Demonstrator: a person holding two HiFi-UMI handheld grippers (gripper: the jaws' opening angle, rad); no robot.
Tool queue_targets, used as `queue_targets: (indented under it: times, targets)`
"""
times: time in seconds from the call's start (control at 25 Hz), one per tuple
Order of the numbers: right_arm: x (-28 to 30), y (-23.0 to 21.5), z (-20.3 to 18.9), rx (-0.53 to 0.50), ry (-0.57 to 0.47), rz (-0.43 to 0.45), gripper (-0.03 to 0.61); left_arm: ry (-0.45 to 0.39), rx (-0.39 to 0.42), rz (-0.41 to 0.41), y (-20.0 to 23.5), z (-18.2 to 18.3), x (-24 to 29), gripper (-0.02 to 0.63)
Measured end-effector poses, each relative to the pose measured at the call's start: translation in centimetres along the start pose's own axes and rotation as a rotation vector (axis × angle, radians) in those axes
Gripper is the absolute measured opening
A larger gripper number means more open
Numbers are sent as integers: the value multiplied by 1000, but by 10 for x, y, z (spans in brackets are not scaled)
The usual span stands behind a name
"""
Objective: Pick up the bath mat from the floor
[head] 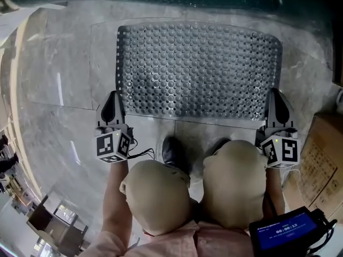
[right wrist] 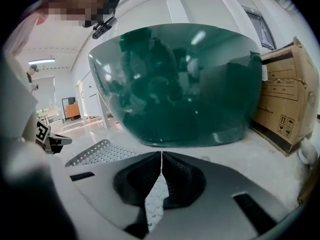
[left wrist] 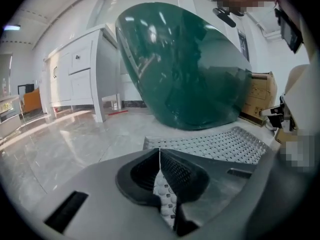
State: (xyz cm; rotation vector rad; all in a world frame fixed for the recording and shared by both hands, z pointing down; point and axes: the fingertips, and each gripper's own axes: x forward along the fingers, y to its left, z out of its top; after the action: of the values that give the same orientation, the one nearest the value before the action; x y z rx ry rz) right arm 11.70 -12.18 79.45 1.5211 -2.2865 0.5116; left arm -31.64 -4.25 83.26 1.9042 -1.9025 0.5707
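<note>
The grasp is in hand and the lift is not yet begun: the bath mat (head: 198,68) lies flat on the floor (head: 64,90) in front of the crouched person's knees (head: 161,194). The left tongs (head: 113,98) are clenched on its near left corner and the right tongs (head: 276,94) on its near right corner. In each gripper view the dimpled sheet shows pinched between the closed jaws. The next move seems to call for raising both corners together and evenly, so the perforated mat peels off without slipping. The floor is glossy grey marble tile. A big dark green tub (left wrist: 185,69) stands just beyond the mat, a white cabinet (left wrist: 80,79) to the left and a cardboard box (right wrist: 287,94) to the right.
</note>
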Motion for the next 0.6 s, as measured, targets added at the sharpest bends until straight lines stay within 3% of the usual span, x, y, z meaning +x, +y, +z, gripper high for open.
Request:
queue_targets:
  times: [0.24, 0.28, 0.36, 0.6]
  targets:
    - [-9, -13, 2, -20, 3, -21, 18, 39, 8, -28, 5, -19, 7, 29]
    - [-10, -14, 1, -23, 4, -24, 18, 44, 2, -37, 7, -23, 9, 53]
    - [-11, -15, 0, -26, 8, -29, 18, 56, -13, -61, 10, -32, 15, 178]
    - [-16, -21, 1, -43, 23, -52, 18, 124, -79, -51, 30, -67, 34, 207]
